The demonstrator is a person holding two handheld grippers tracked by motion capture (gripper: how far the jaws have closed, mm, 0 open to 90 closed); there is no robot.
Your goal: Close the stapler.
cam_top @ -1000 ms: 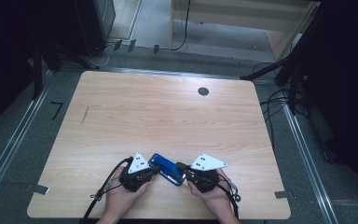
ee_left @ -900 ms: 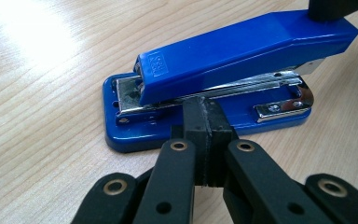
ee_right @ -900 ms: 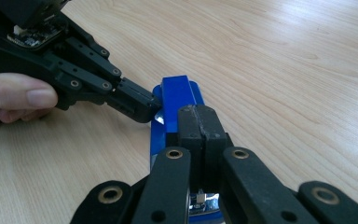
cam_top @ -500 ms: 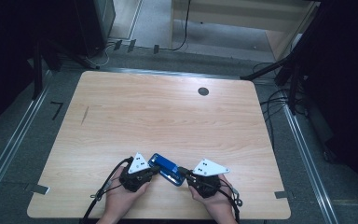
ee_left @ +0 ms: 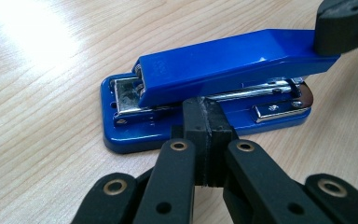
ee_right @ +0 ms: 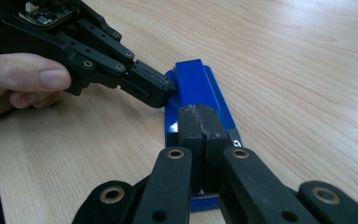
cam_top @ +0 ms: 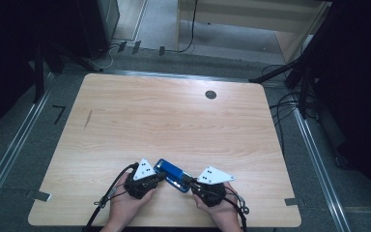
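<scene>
Here, the blue metal-and-plastic stapler at the wooden table's near edge is pinned between the clenched, empty left gripper and right gripper; uneven pressing could skid it sideways.

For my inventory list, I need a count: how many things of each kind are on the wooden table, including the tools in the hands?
Blue stapler: 1
Black grippers, left gripper and right gripper, both with jaws shut: 2
Round dark grommet in the table: 1
Total: 4
</scene>
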